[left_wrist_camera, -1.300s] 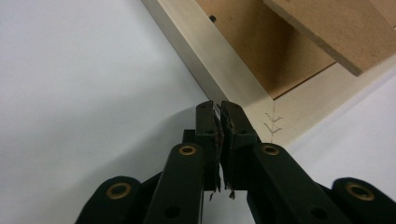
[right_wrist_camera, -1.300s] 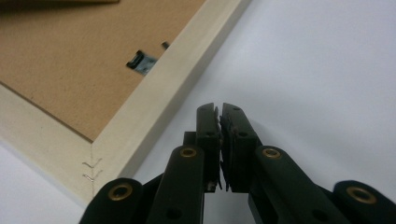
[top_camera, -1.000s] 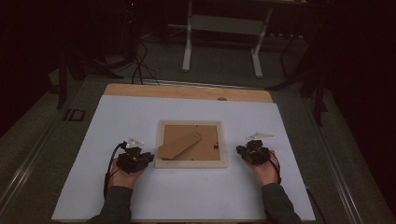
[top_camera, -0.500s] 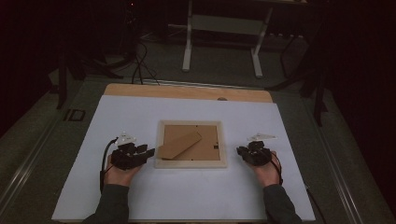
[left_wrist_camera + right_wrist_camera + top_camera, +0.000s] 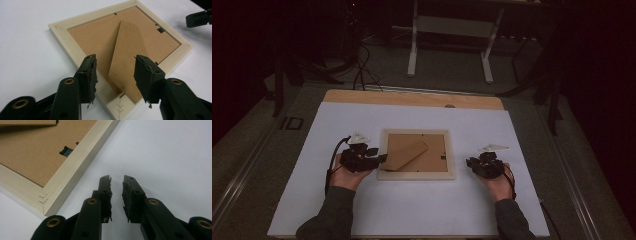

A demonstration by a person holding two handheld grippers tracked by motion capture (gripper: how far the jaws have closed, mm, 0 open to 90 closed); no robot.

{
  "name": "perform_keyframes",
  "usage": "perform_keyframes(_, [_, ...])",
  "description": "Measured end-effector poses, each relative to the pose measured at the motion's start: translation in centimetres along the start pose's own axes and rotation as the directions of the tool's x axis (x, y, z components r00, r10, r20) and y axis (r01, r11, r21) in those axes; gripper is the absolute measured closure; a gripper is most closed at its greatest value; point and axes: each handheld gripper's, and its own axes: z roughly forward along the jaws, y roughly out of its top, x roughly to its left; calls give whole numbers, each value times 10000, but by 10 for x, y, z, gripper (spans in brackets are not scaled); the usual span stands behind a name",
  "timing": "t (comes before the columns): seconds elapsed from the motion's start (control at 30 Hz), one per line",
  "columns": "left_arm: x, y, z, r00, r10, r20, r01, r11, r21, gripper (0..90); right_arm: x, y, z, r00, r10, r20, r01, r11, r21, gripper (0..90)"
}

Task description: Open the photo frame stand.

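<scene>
Jaws, left gripper: parted wide, just been opening, nothing clamped; they hang over the near corner of the picture frame, straddling the foot of its cardboard stand. Jaws, right gripper: a narrow gap, just been opening, nothing between them, over bare white table sheet just beside the frame's corner. Picture frame: pale wood, lying face down at the middle of the sheet, brown backing up, between the two grippers in the high view.
</scene>
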Motion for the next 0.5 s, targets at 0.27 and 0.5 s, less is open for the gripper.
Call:
perform_keyframes(0.27, [-7,22,11,9984,559,91,-561,9979,311,539,-1,-2,0,10000,69,-29,-69,10000,-35,755])
perform_keyframes(0.5, [-7,37,24,9971,754,144,-763,9937,826,441,0,-2,1,9999,91,-71,-91,10000,-10,746])
